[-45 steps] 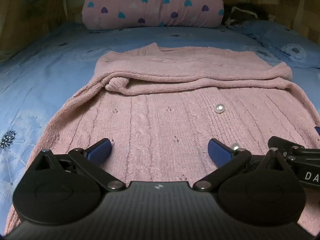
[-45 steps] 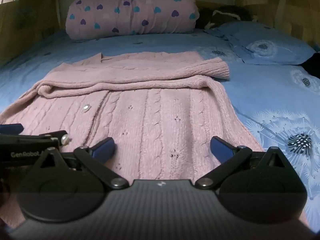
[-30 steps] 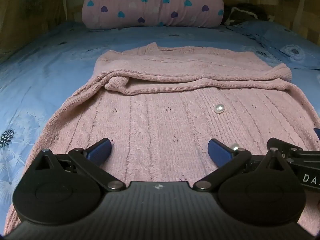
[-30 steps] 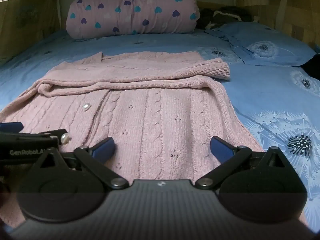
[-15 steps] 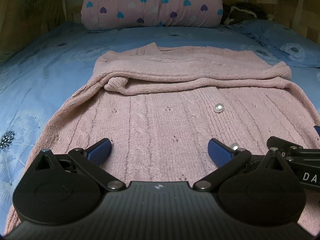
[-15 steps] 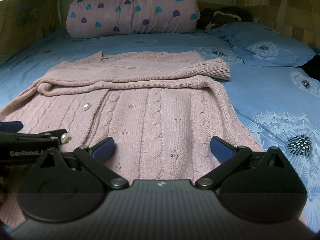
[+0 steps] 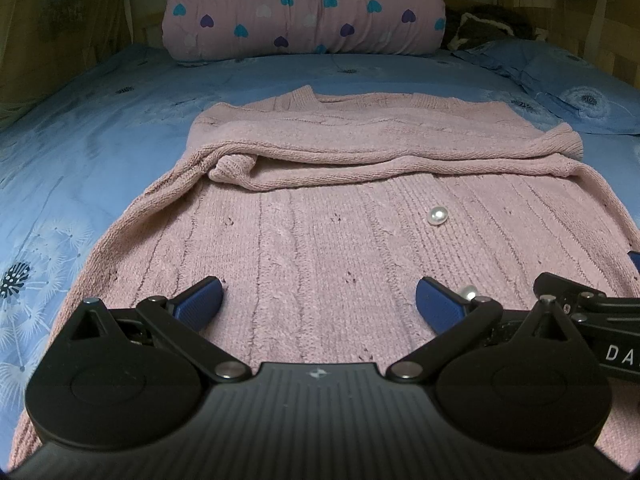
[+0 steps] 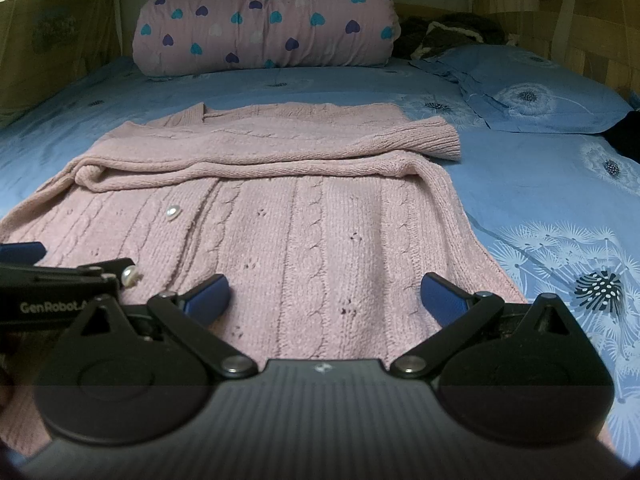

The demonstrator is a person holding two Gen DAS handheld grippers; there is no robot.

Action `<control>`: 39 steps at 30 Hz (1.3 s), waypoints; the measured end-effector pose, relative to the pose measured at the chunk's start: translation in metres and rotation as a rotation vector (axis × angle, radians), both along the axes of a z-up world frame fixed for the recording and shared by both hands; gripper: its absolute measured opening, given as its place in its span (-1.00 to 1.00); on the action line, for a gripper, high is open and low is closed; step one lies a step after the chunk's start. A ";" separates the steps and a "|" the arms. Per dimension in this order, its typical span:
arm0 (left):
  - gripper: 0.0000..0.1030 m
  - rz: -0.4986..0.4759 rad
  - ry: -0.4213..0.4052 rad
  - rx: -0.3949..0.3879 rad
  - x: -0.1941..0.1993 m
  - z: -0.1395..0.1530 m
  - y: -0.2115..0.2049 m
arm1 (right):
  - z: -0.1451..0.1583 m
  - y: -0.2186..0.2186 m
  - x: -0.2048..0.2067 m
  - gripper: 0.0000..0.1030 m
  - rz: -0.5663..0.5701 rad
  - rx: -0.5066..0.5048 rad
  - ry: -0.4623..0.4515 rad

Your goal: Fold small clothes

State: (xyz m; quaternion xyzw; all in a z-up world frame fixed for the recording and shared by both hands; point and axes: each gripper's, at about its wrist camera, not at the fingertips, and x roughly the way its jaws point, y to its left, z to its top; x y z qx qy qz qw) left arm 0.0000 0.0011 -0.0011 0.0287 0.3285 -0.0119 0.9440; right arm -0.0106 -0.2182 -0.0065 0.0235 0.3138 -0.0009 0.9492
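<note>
A pink cable-knit cardigan [image 7: 320, 240] lies flat on the blue bed sheet [image 7: 80, 152], its sleeves folded across the chest. It also shows in the right wrist view [image 8: 320, 232]. Pearl buttons [image 7: 437, 215] run down its front. My left gripper [image 7: 318, 306] is open and empty, low over the hem on the left half. My right gripper [image 8: 324, 300] is open and empty, low over the hem on the right half. Each gripper shows at the edge of the other's view.
A pink quilt roll with hearts [image 7: 304, 8] lies at the head of the bed. A blue pillow [image 8: 540, 96] lies at the right, with dark clothes [image 8: 452, 32] behind it. Wooden walls close both sides.
</note>
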 end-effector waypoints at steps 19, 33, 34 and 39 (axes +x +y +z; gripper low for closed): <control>1.00 0.000 -0.001 0.000 0.000 0.000 0.000 | 0.000 0.000 0.000 1.00 0.000 -0.001 0.000; 1.00 -0.017 0.016 -0.006 -0.004 0.004 0.001 | 0.000 0.002 -0.001 1.00 0.001 -0.016 -0.007; 1.00 -0.017 0.016 -0.004 -0.006 0.004 0.001 | 0.000 0.002 -0.002 1.00 -0.001 -0.018 -0.005; 1.00 -0.030 0.032 0.011 -0.018 0.008 -0.001 | 0.004 0.003 -0.013 1.00 -0.003 -0.013 -0.001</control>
